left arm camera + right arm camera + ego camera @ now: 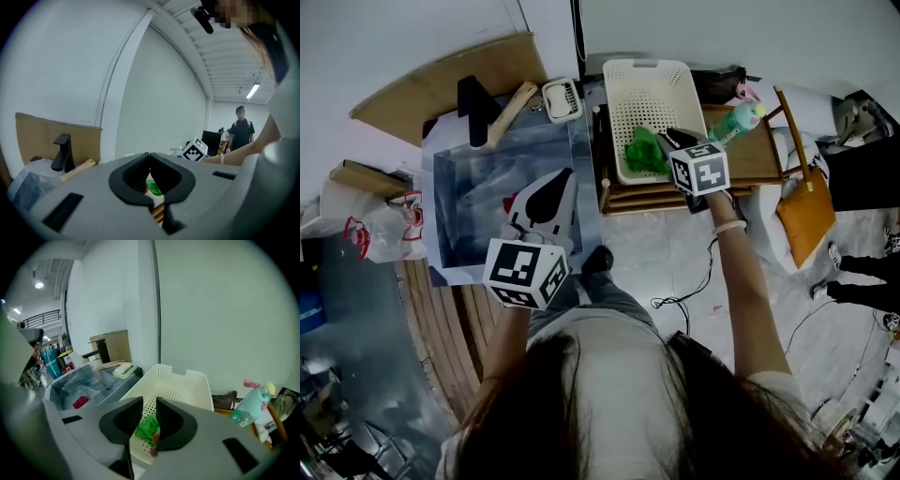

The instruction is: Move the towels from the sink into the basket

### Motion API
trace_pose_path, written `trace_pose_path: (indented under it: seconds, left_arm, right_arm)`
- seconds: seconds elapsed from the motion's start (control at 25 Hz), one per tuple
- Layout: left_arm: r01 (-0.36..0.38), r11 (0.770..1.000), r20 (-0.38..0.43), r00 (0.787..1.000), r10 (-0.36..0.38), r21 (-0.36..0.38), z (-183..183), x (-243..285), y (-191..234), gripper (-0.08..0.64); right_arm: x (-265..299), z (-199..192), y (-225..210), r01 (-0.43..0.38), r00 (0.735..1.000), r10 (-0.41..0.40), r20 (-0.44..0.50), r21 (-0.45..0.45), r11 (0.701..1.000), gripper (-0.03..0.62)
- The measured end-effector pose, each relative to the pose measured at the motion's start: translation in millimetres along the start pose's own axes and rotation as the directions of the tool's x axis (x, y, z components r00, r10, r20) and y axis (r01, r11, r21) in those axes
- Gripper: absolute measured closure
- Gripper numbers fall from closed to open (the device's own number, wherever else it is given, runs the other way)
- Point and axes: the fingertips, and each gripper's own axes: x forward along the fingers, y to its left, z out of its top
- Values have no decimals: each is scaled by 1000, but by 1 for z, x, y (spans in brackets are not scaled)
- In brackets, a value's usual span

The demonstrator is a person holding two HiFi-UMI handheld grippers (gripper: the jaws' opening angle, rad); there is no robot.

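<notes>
The cream perforated basket (649, 94) stands on a wooden table to the right of the steel sink (450, 202). A green towel (644, 151) lies at the basket's near end. My right gripper (668, 140) hovers just over that towel. In the right gripper view its jaws stand a little apart, and the green towel (146, 428) shows below the gap, not pinched. A red towel (80, 401) lies in the sink. My left gripper (565, 175) hangs over the sink's right rim. In the left gripper view, my left gripper (149, 157) has its tips touching and nothing between them.
A black faucet (474, 108), a wooden stick (514, 110) and a white dish (562, 98) sit behind the sink. A teal toy bottle (737, 120) stands on the table right of the basket. An orange bag (806, 212) and a standing person (862, 277) are further right.
</notes>
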Motion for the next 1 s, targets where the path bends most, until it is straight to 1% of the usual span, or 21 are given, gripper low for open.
trace_pose_path:
  seconds: [0.08,0.32,0.48,0.76,1.0]
  left_arm:
    - [-6,1000,2,1000,6,-1,1,-3,3,552]
    - [-12,1000,16,1000,12,0,3,-18,11,552]
    - [-8,1000,22,1000,8,-5,4,-30,20,552]
    - [-6,1000,28,1000,6,-6,6,-54,42,552]
    - [-18,1000,32,999,19,-14,8,-72,66,552]
  right_arm:
    - [-5,4,5,8,1000,-8,26,13,1000,494]
    - [-21,14,25,52,995,-53,87,14,999,554]
    - [-30,24,46,57,991,-60,122,27,998,565]
    - [-36,36,92,24,987,-30,159,38,999,565]
    - [-29,44,136,-41,986,32,165,47,998,565]
